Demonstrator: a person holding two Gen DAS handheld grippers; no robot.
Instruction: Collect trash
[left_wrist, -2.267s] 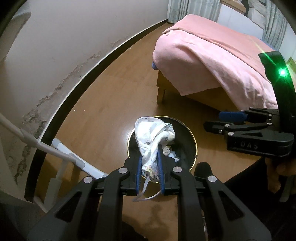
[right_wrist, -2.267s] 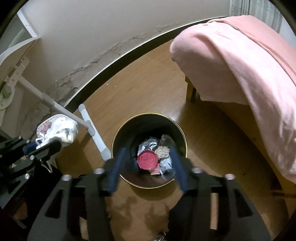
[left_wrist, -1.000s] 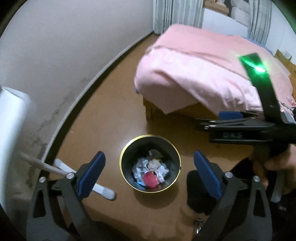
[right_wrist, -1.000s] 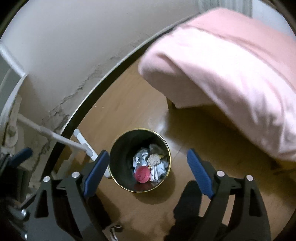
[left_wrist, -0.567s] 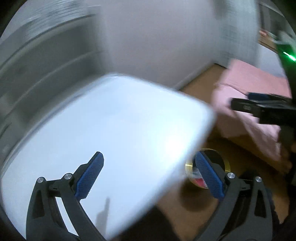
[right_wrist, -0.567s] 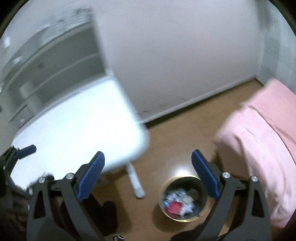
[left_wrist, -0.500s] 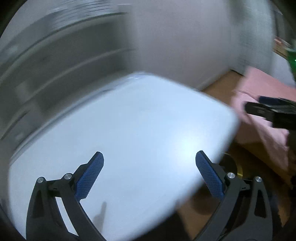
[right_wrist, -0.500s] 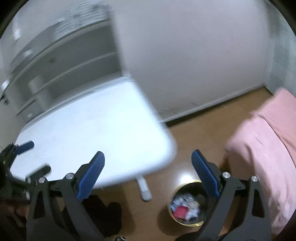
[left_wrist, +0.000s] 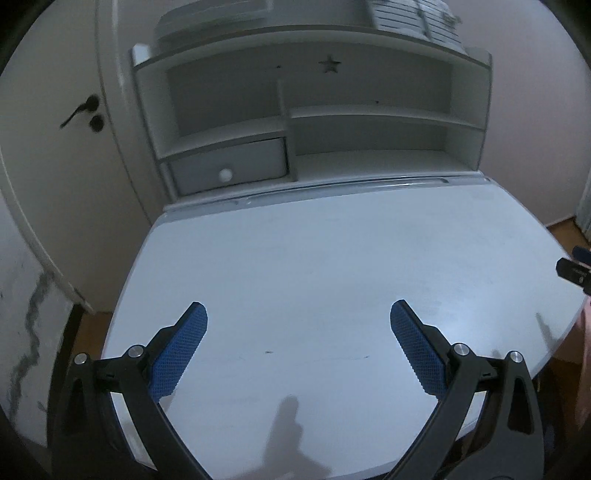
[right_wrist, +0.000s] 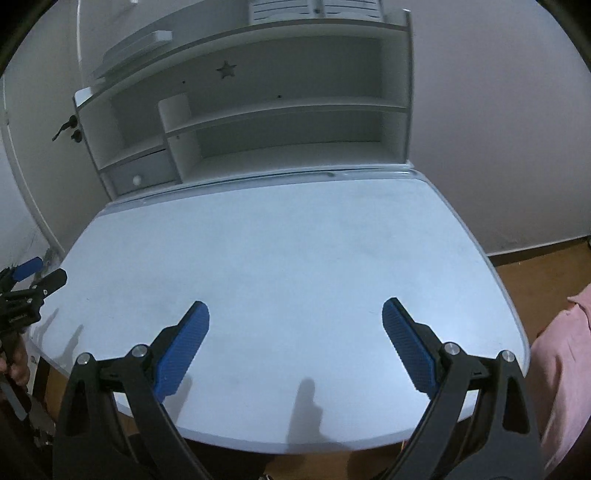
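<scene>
Scanning the bare white desk top (left_wrist: 314, 266) is being done with both the left gripper (left_wrist: 298, 328) and right gripper (right_wrist: 295, 325) held spread wide, nothing between them; the far shelves are best checked too.

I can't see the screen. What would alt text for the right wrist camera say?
Right gripper, blue-padded jaws wide open and holding nothing, hangs over a bare white desk. Behind the desk stands a white shelf unit with a star cutout and a small drawer. The left gripper pokes in at the left edge, and pink bedding shows at the right.
</scene>
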